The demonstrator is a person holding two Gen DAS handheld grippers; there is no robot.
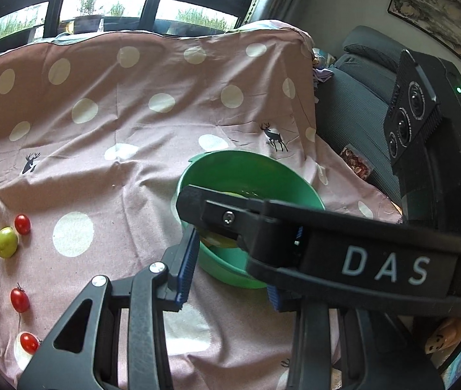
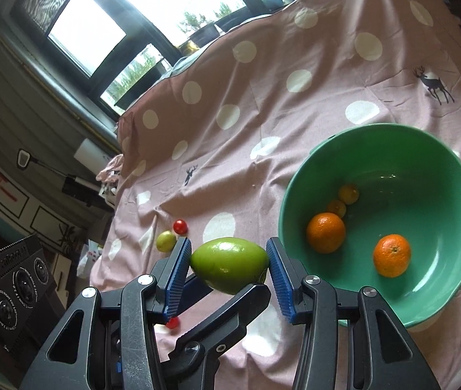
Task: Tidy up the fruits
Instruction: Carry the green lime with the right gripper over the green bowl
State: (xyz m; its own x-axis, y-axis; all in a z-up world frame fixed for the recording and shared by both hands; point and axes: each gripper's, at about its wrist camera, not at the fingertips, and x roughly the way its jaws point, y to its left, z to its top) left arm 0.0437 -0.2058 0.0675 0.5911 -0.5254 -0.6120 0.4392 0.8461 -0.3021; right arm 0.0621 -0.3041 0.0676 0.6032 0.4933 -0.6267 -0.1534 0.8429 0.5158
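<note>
Pink polka-dot cloth covers the counter; above it, a green oval fruit sits clamped between the blue pads of the right tongs, its long axis running crosswise from pad to pad, ends tilted slightly; just right lies the green bowl holding two oranges; the left tongs stand partly closed over the bowl's rim, whether gripping anything cannot be told.

Green mango aloft lengthwise beside green bowl with 2 oranges; 3 cherry tomatoes on cloth.
</note>
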